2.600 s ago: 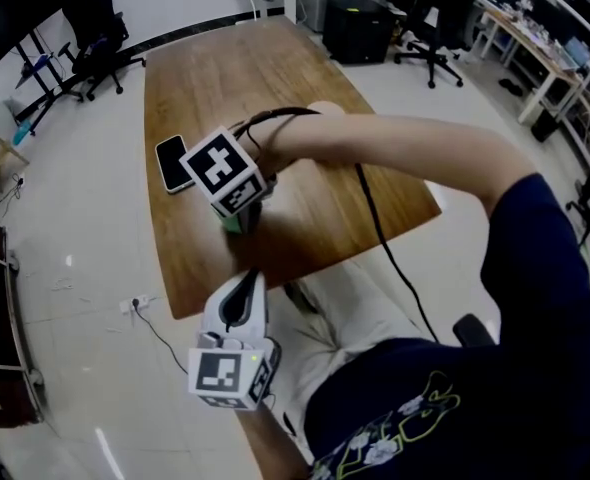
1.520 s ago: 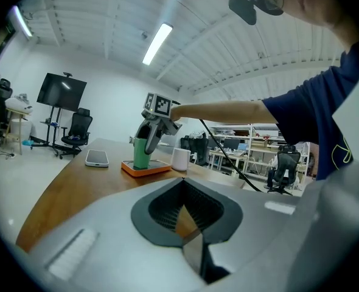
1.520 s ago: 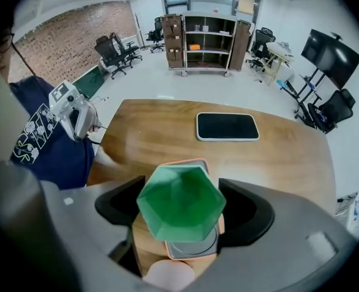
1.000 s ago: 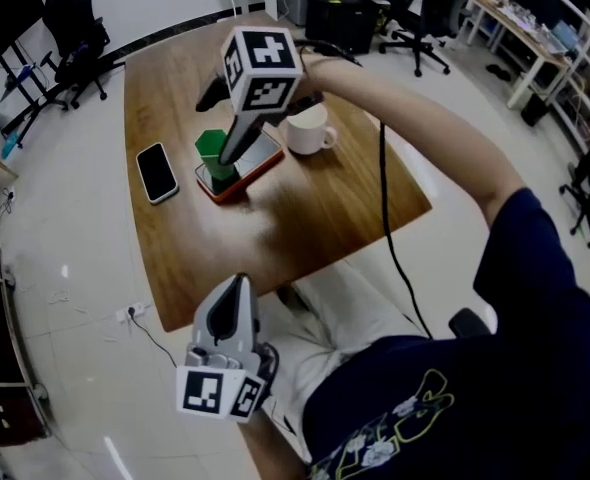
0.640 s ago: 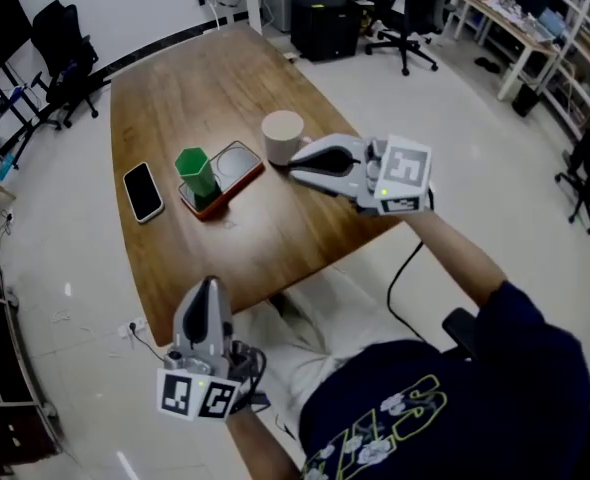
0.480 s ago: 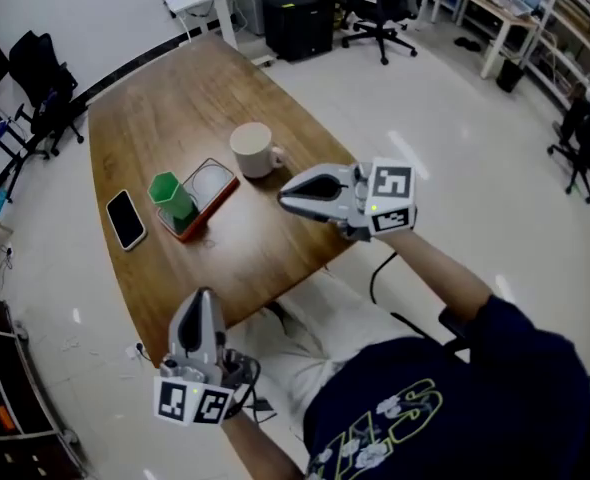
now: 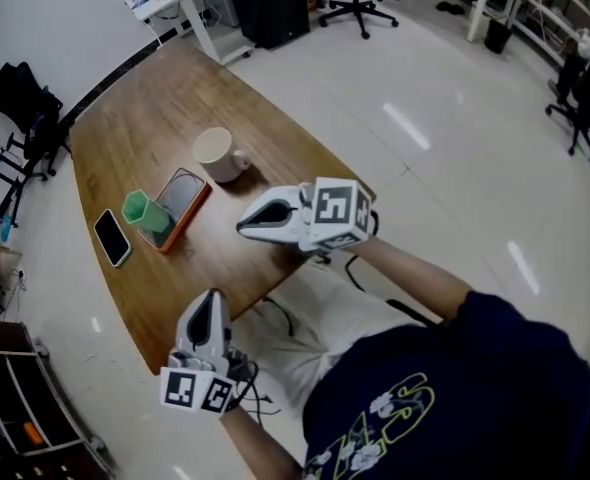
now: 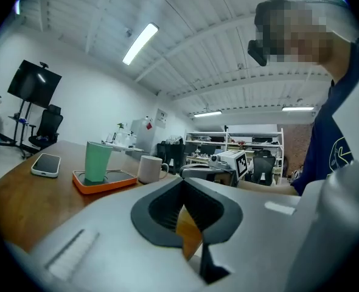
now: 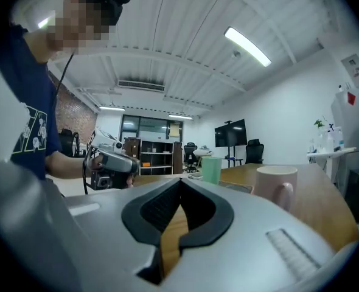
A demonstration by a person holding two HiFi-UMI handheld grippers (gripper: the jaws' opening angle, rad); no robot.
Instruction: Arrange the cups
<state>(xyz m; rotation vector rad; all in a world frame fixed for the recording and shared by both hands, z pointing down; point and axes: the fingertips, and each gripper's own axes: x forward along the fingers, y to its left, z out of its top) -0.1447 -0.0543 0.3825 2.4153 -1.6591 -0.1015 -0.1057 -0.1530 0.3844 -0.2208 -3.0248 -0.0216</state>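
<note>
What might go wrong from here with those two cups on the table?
1. The right gripper is shut and empty. If it goes for the white mug without opening, it could shove the mug rather than grip it.
2. The tall green cup stands at one end of the orange tray; setting the mug beside it could tip it.
3. The phone lies close beside the tray, so a nudged tray might push it.

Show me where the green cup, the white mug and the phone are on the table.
green cup (image 7: 143,212), head view, on its side wall.
white mug (image 7: 222,165), head view, on its outer wall below the rim.
phone (image 7: 112,238), head view, middle of its dark screen.
</note>
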